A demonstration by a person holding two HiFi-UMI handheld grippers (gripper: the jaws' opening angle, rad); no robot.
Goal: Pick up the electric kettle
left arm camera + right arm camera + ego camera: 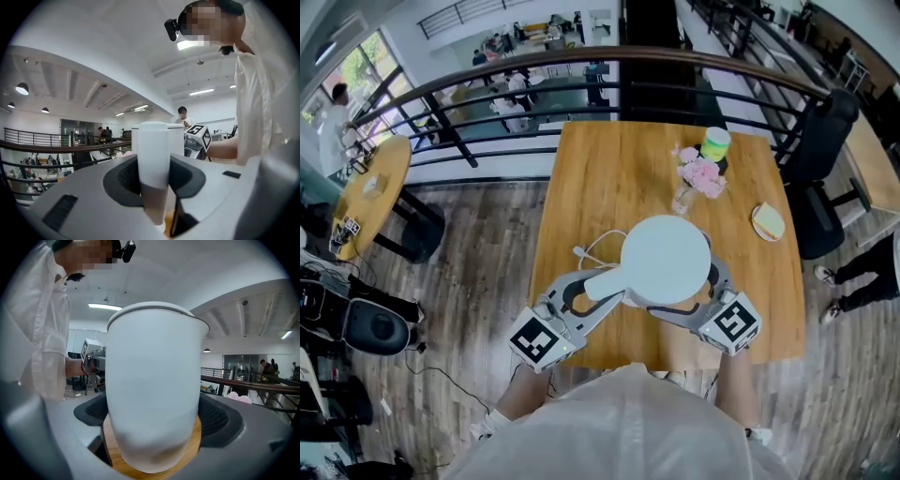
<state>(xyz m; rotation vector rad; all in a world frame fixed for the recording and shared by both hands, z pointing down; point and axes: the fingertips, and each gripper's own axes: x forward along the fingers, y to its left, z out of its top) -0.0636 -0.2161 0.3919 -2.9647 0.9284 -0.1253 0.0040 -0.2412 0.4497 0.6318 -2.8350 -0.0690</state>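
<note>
The white electric kettle (666, 261) hangs in the air above the wooden table (581, 187), seen lid-up in the head view. My left gripper (598, 289) is shut on its handle (153, 159), both pads pressing the white bar. The kettle's body (154, 390) fills the right gripper view, where my right gripper (152, 425) is shut around its lower part. In the head view the right gripper (694, 298) clasps the body from the near right. A white cord (591, 248) lies on the table under the kettle; what it leads to is hidden.
A vase of pink flowers (701, 178), a green-and-yellow cup (715, 143) and a small pale plate (768, 221) stand on the table's far right. A black railing (581, 84) runs behind the table. A black chair (825, 141) stands at the right, a round table (370, 187) at the left.
</note>
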